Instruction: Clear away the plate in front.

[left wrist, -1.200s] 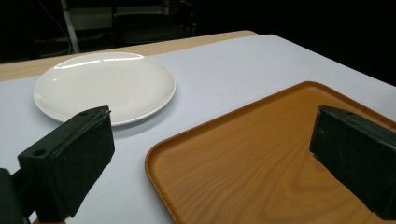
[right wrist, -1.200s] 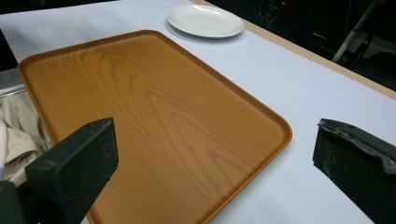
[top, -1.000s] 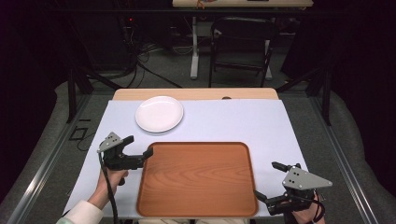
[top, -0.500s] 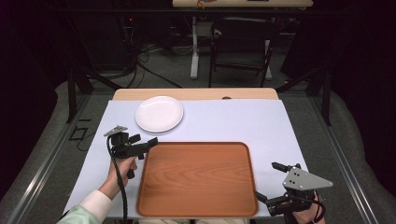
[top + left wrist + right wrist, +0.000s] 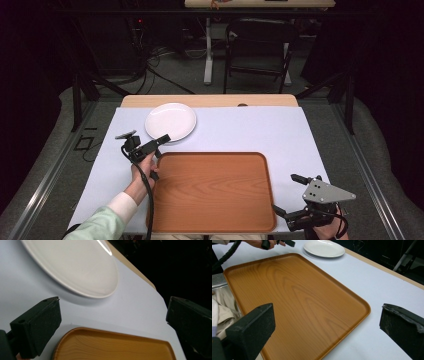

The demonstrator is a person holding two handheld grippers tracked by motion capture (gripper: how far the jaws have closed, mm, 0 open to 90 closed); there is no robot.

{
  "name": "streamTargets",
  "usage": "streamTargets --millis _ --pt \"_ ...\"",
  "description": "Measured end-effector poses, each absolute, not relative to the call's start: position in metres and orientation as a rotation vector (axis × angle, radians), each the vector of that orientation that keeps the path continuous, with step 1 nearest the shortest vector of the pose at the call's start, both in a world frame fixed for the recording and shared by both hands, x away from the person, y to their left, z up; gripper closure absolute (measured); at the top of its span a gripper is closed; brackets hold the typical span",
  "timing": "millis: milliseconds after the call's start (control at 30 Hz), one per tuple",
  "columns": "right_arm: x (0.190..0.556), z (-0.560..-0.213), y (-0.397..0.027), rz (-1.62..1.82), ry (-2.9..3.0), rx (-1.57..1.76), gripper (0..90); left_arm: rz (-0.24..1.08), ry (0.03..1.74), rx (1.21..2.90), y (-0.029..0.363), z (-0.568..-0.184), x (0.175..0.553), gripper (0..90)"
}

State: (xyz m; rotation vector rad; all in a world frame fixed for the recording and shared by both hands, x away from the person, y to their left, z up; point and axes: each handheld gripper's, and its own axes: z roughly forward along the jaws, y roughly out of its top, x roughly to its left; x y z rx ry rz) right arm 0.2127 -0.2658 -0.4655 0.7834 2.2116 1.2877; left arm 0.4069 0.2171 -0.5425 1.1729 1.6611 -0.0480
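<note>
One camera sits high above my side of the table [image 5: 310, 130] and looks forward and down, far off. The camera on my left gripper [image 5: 150, 145] is low and very close, looking past the tray [image 5: 112, 347] corner to the plate [image 5: 75, 267]. The camera on my right gripper [image 5: 295, 197] looks across the tray to the plate. All three see tray and plate.

Item count: one white plate [image 5: 170, 122]; one wooden tray [image 5: 212, 192]; two handheld units, namely one left gripper [image 5: 159, 140] and one right gripper [image 5: 285, 195]; one worktop [image 5: 260, 130].
</note>
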Motion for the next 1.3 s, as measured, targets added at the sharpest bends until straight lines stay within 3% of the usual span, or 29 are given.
streamTargets --millis 600,1133,1300 --pt "0.213 -0.466 -0.266 1.292 2.225 0.783 0.0 -0.114 1.813 0.958 0.204 -0.560 0.444 0.8" --pt "0.215 -0.467 -0.265 1.275 2.245 0.805 0.0 -0.116 1.882 0.813 0.201 -0.569 0.453 20.6" --pt "0.215 -0.467 -0.264 1.268 2.252 0.811 0.0 -0.083 1.915 0.733 0.199 -0.573 0.448 34.8"
